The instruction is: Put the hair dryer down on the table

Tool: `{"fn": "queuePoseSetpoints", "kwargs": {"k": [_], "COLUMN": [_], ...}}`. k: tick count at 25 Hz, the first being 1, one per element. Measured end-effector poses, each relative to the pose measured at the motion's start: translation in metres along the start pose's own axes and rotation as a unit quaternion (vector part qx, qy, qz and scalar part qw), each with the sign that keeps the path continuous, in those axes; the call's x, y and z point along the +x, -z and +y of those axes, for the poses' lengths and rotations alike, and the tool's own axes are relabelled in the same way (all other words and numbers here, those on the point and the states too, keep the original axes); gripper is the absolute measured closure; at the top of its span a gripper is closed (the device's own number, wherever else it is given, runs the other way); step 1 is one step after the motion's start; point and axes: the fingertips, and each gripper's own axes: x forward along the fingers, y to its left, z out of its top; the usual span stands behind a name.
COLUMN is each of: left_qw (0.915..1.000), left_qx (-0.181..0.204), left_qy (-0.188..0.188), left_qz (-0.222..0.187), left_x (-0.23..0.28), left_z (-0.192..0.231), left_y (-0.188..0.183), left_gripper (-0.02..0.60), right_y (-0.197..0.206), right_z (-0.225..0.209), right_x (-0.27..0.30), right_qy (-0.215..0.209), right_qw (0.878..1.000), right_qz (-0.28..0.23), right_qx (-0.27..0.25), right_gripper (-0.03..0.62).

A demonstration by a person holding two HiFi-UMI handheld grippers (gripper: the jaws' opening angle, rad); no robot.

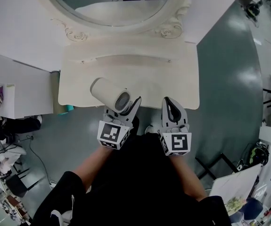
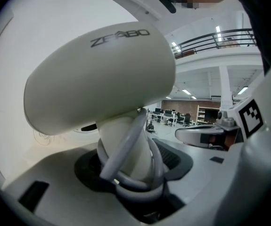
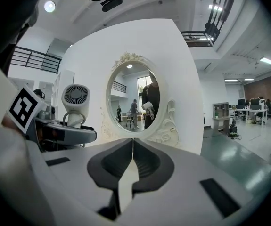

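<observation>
Handle of the hair dryer [image 1: 105, 92] stands between the jaws of the left gripper [image 1: 123, 114], and the jaws pinch it from both sides. A grey cord [image 2: 126, 145] is looped around the handle at the same place, so the pads press partly on the cord too. The dryer is carried in the air and is not yet put down.

From the left gripper, the handle rises straight out along the jaws. The barrel lies across the top of it, with its long axis pointing ahead and to the left of the gripper. The round rear grille faces back toward the right gripper [image 1: 172, 108]. In the head view the barrel hangs over the near edge of the tabletop [image 1: 140, 74], just ahead of the gripper. The bare surface continues further ahead, up to the mirror [image 1: 111, 4]. How high the dryer is above the surface, I cannot tell.

The right gripper is just beside the left one, on its right. Its jaws are pressed together with nothing between them, and it touches nothing.

I judge that the left gripper must go ahead and down, and tip the dryer so that the barrel comes to lie on its side. The loose cord may catch on a jaw at the release.
</observation>
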Motion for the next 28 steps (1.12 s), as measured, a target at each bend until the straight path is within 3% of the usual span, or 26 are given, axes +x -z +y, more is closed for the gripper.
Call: {"fn": "queuePoseSetpoints", "kwargs": {"k": [3, 9, 13, 22, 28], "left_qw": [0.9998, 0.9996, 0.9982, 0.9961, 0.992], "left_qx": [0.02, 0.011, 0.037, 0.016, 0.029], "left_qy": [0.009, 0.02, 0.029, 0.042, 0.047], "left_qz": [0.001, 0.018, 0.038, 0.076, 0.113], "left_x": [0.009, 0.024, 0.03, 0.049, 0.059], "left_z": [0.006, 0.029, 0.037, 0.063, 0.084], "left_y": [0.001, 0.013, 0.021, 0.055, 0.075], "left_gripper": [0.334, 0.335, 0.334, 0.334, 0.334], "right_y": [-0.001, -0.001, -0.005, 0.005, 0.005], "right_z": [0.001, 0.01, 0.014, 0.026, 0.033], "right_x": [0.012, 0.041, 0.049, 0.072, 0.092], "right_qy": [0.001, -0.003, 0.003, 0.003, -0.001], "right_qw": [1.0, 1.0, 1.0, 1.0, 1.0], "right_qz": [0.005, 0.013, 0.011, 0.02, 0.026], "right_qx": [0.004, -0.001, 0.001, 0.01, -0.001], "right_gripper": [0.574, 0.574, 0.574, 0.574, 0.574]}}
